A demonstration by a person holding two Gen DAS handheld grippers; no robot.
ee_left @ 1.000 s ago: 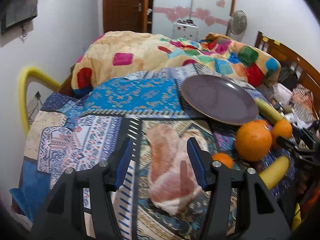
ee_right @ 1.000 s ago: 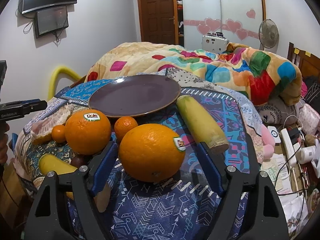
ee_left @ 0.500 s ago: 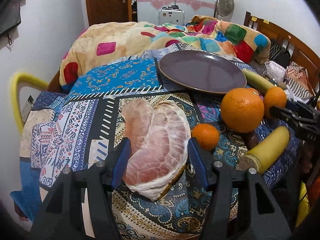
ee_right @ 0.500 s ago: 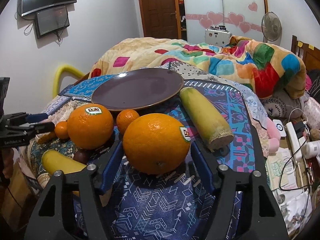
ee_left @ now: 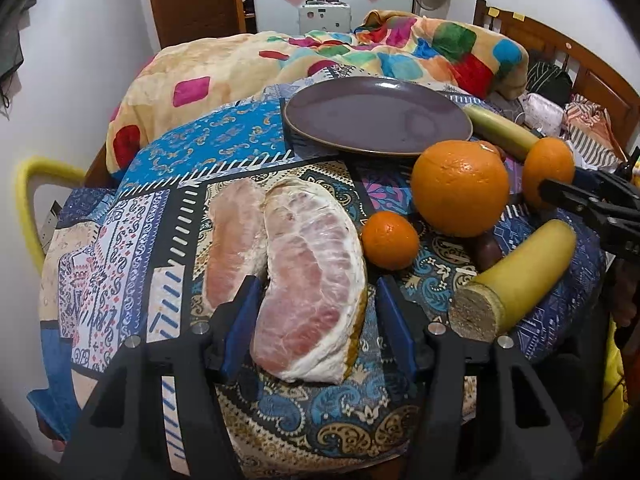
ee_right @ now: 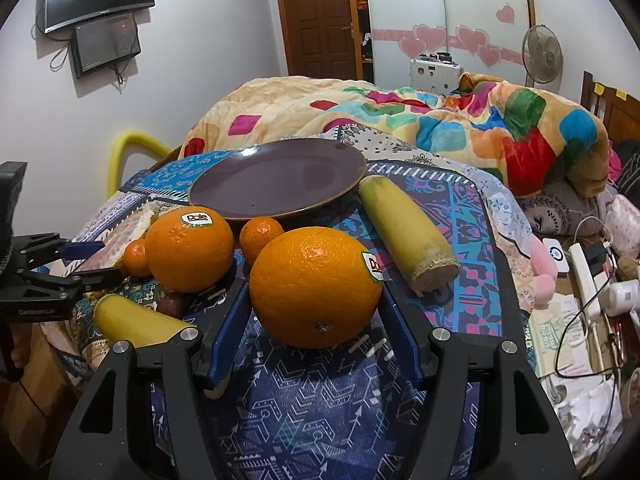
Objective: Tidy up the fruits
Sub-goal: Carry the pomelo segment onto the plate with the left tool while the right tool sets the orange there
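Right gripper [ee_right: 314, 322] astride the nearest large orange [ee_right: 316, 286], both blue pads against its sides after a closing of the jaws just now; gripping it, fruit resting on the patterned bed cover [ee_right: 320, 404]. Left gripper [ee_left: 314, 320] around the near end of the larger pomelo segment [ee_left: 310, 304]: left pad touching the flesh, right pad apart from the rind by a thin gap, so open. Second, smaller segment [ee_left: 232, 244] just beside on the left. Small mandarin [ee_left: 390, 240] close by the right pad, little room there. Second large orange [ee_left: 460, 188] behind it, another mandarin [ee_right: 262, 238] between the oranges and the plate [ee_right: 276, 180]. Plate bare, lying behind the fruit. Cut yellow stalk pieces [ee_right: 406, 232] to the right of the plate and [ee_right: 136, 322] near the front left edge. Open cover left of the pomelo up to the bed's edge.
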